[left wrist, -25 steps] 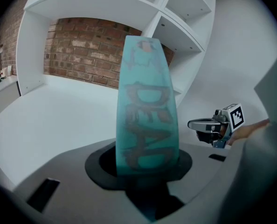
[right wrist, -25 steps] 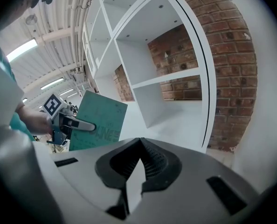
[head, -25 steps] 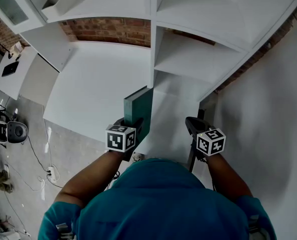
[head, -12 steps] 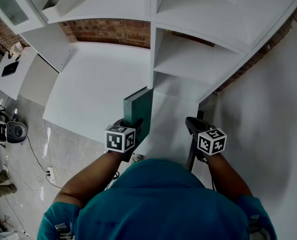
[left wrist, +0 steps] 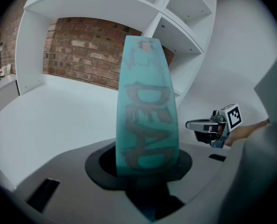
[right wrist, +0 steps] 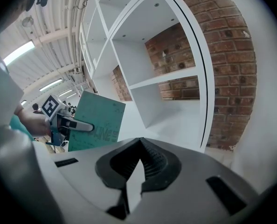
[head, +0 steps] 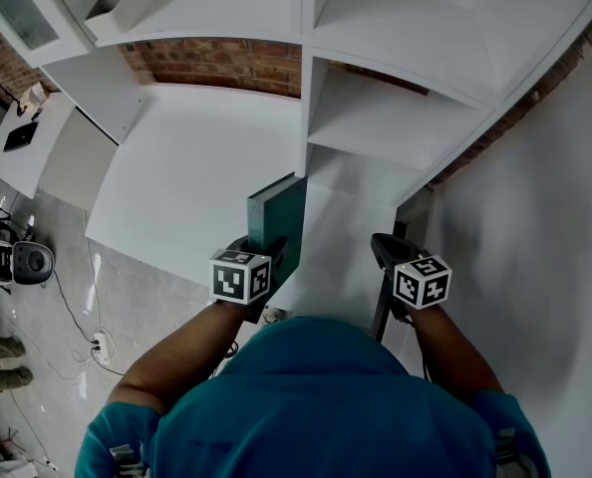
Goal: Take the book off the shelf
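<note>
A teal book point(head: 276, 217) stands upright in my left gripper point(head: 261, 257), which is shut on its lower end. The book hangs in front of the white shelf unit point(head: 376, 127), just left of the vertical divider point(head: 304, 118) and clear of the compartments. In the left gripper view the book's spine point(left wrist: 147, 111), with large blurred lettering, rises from between the jaws of my left gripper point(left wrist: 147, 169). My right gripper point(head: 384, 247) hovers to the right, shut and empty. The right gripper view shows the book's cover point(right wrist: 99, 120) at the left.
The wide white lower shelf board point(head: 196, 167) spreads out to the left, with a brick wall point(head: 221, 60) behind it. A white wall point(head: 535, 227) closes the right side. Cables and a small round device point(head: 32, 262) lie on the floor at the far left.
</note>
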Motion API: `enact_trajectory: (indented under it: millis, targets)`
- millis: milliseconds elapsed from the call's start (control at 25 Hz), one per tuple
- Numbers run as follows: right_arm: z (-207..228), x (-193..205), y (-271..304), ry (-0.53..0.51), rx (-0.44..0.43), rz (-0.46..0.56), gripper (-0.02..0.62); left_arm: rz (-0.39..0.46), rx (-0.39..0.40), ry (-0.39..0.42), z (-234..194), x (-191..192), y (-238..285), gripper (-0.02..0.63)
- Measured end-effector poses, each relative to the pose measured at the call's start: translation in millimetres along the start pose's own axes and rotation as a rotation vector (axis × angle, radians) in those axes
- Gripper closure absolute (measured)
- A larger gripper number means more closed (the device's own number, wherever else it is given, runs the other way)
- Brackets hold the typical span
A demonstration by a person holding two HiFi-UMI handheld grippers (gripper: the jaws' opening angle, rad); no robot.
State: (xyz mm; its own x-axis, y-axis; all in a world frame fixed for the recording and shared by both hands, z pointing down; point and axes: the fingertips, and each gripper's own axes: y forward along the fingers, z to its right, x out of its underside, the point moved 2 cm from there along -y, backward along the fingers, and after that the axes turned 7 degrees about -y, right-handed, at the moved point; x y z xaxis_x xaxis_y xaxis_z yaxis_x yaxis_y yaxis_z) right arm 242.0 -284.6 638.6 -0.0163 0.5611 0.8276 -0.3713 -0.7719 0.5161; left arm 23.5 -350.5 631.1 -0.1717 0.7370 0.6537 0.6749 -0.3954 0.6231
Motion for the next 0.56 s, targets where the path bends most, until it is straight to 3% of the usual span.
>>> enact_trajectory:
  millis: [560]
  targets:
    - [-2.2,0.6,1.2,-0.003,-0.008,0.0,0.575,-0.001,0.001,-0.013,1.8,3.0,0.4,0.449]
